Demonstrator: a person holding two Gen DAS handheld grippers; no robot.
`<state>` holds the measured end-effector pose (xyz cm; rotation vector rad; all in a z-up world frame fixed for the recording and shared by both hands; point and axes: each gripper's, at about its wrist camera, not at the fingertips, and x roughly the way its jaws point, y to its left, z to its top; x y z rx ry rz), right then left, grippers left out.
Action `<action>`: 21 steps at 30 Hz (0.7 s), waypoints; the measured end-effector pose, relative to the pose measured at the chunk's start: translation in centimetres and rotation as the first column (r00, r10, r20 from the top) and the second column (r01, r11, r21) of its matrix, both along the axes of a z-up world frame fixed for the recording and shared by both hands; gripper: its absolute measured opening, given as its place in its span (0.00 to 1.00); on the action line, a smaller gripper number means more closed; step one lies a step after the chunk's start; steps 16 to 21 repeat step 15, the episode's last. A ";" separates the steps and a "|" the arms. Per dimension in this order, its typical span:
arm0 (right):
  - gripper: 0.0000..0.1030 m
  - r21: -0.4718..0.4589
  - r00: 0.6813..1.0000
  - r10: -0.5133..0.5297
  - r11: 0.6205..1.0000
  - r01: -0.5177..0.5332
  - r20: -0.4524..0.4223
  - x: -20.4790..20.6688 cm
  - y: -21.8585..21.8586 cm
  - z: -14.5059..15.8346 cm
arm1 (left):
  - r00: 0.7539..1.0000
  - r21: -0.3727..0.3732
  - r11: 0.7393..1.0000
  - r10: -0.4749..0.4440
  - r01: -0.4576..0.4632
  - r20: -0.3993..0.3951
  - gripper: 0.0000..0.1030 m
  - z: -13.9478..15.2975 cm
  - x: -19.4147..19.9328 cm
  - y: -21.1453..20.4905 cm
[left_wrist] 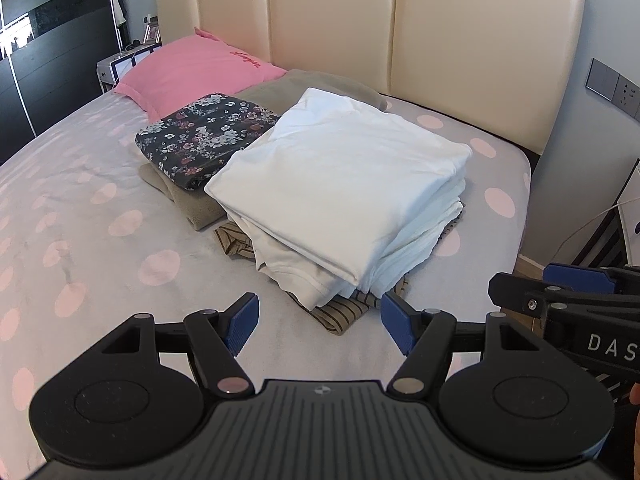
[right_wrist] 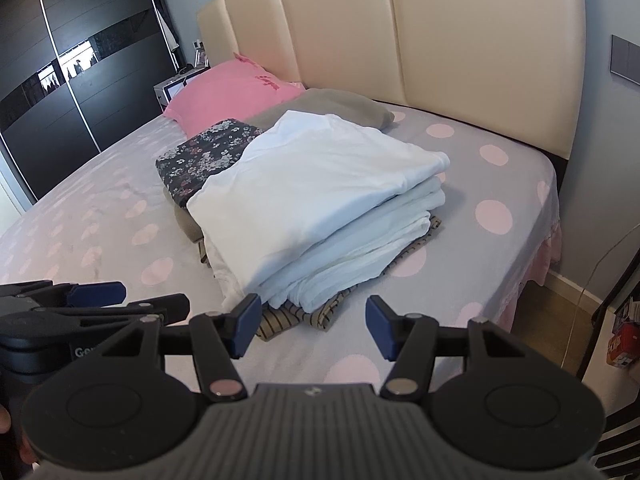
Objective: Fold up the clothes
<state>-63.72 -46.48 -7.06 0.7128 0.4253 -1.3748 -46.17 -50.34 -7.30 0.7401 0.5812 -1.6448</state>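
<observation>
Left wrist view: a bed (left_wrist: 72,208) in a grey sheet with pink dots fills the view, its cream headboard (left_wrist: 360,40) at the back. A pink pillow (left_wrist: 196,72) lies against the headboard, with a grey pillow (left_wrist: 312,84) beside it. Nearer than the pillows sits a floral fold (left_wrist: 204,136) on an olive garment (left_wrist: 192,204). Just right of it is the white stack (left_wrist: 336,184), neatly squared, resting on a striped garment (left_wrist: 344,312); its long axis runs from the headboard toward the camera. The left gripper (left_wrist: 318,324) hangs before the stack, jaws wide apart and empty. The right gripper (left_wrist: 560,284) shows at the right edge.

Right wrist view: the white stack (right_wrist: 316,200) lies the same way, the striped garment (right_wrist: 320,312) perhaps folded under it. The right gripper (right_wrist: 312,326) is spread and holds nothing; nothing blocks the stack. The left gripper (right_wrist: 96,296) shows at the left.
</observation>
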 end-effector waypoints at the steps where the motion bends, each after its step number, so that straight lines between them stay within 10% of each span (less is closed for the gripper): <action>1: 0.59 0.002 1.000 0.000 1.000 0.000 -0.001 0.0 0.0 0.0 | 1.000 0.001 1.000 0.000 0.000 0.000 0.64 0.0 0.0 0.0; 21: 0.59 0.005 1.000 0.005 1.000 -0.005 0.000 -0.1 -0.1 -0.1 | 1.000 0.012 1.000 -0.001 0.001 -0.001 0.64 -0.3 -0.2 0.2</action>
